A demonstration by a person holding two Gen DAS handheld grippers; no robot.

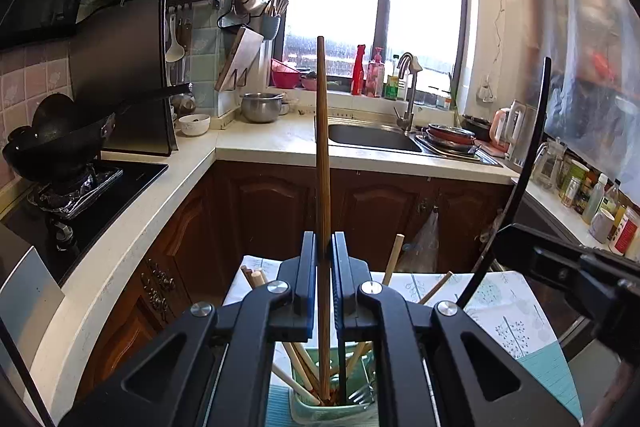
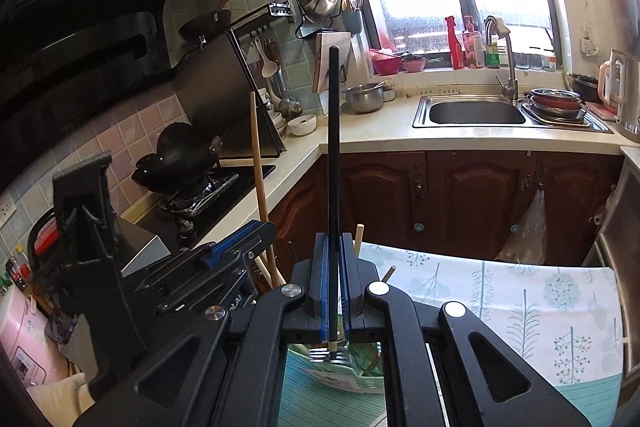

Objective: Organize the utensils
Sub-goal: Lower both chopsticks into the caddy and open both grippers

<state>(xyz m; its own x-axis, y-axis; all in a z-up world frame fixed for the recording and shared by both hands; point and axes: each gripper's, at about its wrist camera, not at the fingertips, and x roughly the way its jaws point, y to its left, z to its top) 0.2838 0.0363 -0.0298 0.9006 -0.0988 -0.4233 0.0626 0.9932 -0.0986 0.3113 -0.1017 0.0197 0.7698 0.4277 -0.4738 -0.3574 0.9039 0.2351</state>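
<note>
My left gripper (image 1: 323, 237) is shut on a brown wooden chopstick (image 1: 321, 131) that stands upright, its lower end down among the sticks in a pale green utensil holder (image 1: 304, 409). My right gripper (image 2: 333, 237) is shut on a black chopstick (image 2: 333, 147), also upright; its lower tip hangs just above fork tines (image 2: 328, 355) in the same holder (image 2: 340, 381). In the right wrist view the left gripper (image 2: 240, 241) shows at left with its wooden chopstick (image 2: 258, 167). The black chopstick (image 1: 538, 131) shows at the right of the left wrist view. Several more chopsticks (image 1: 394, 257) lean in the holder.
The holder stands on a table under a tree-patterned cloth (image 2: 520, 299). Beyond it run dark wooden cabinets (image 1: 280, 211) and a pale L-shaped counter (image 1: 272, 143) with a sink (image 2: 476, 113), stacked dishes (image 2: 556, 103) and a black wok (image 1: 56, 143) on the stove.
</note>
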